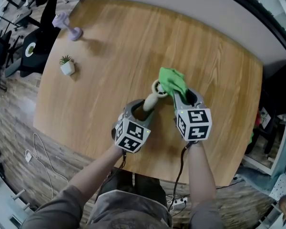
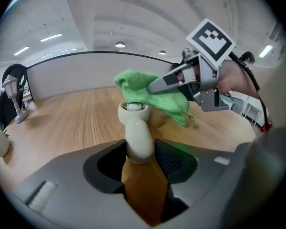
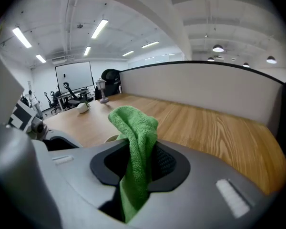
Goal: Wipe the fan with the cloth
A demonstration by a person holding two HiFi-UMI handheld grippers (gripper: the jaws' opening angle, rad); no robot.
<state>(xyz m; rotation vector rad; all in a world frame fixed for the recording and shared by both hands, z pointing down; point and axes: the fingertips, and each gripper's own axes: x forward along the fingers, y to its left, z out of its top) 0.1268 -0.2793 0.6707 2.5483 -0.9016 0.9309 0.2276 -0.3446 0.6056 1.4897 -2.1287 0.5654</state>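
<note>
**Clerk:** Count of items, please.

**Keeper:** Showing now: one cream handheld fan (image 1: pixel 151 99); one green terry cloth (image 1: pixel 173 81); two claws, one in each hand; one pale wooden desk (image 1: pixel 133 42) carrying everything. Also sitting on it are one small plant in a white pot (image 1: pixel 66 67) and one lilac ornament (image 1: pixel 66 25).

**Clerk:** Where is the fan lying relative to the claws?

**Keeper:** The fan is sitting near the middle of the desk, just ahead of the person. Its handle is running back into the left claw (image 2: pixel 140 151), whose jaws are pinching the handle's rounded end. The round head is pointing away from the person. The right claw (image 3: pixel 138 161) is pressing together on the cloth, with a fold standing up above its jaws. The cloth is draping onto the far side of the fan's head. The two claws are working side by side, close together. The plant and the ornament are standing well apart from them, toward the desk's far left corner.

**Clerk:** Anything hidden or unclear?

**Keeper:** The cloth is covering part of the fan's head, and the blades are not showing. Whether the fan is resting on the desk or is lifted off it, I cannot tell. The ornament is too small and blurred to identify further.
</note>
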